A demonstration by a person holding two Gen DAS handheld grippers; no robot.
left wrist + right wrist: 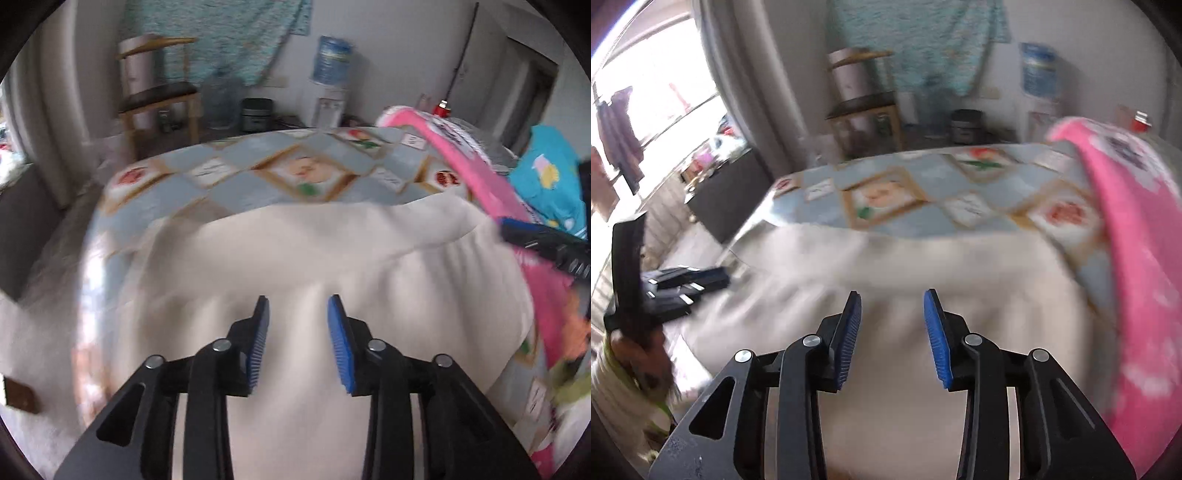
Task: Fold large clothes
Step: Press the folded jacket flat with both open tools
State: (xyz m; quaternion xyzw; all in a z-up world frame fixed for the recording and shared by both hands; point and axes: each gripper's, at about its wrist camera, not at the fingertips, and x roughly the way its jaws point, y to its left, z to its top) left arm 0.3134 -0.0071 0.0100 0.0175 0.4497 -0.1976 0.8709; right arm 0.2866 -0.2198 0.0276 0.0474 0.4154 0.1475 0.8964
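A large cream garment (pixel 295 243) lies in soft folds over the near part of a table with a checked, fruit-patterned cloth (pixel 236 184). My left gripper (pixel 298 301) hovers over the garment's near part, its blue pads apart with nothing between them. In the right wrist view the same cream garment (pixel 923 258) fills the near table, and my right gripper (pixel 892 295) is open above it, holding nothing. The right gripper (pixel 517 230) also shows at the right edge of the left wrist view. The left gripper (pixel 709 278), held by a hand, reaches over the garment's left edge.
A pink garment (pixel 491 173) and a turquoise one (pixel 550 173) are piled on the table's right side. Behind the table stand a wooden chair (pixel 162 99), a rice cooker (pixel 256 114) and a water dispenser (pixel 330 88). A bright window (pixel 653 85) is at left.
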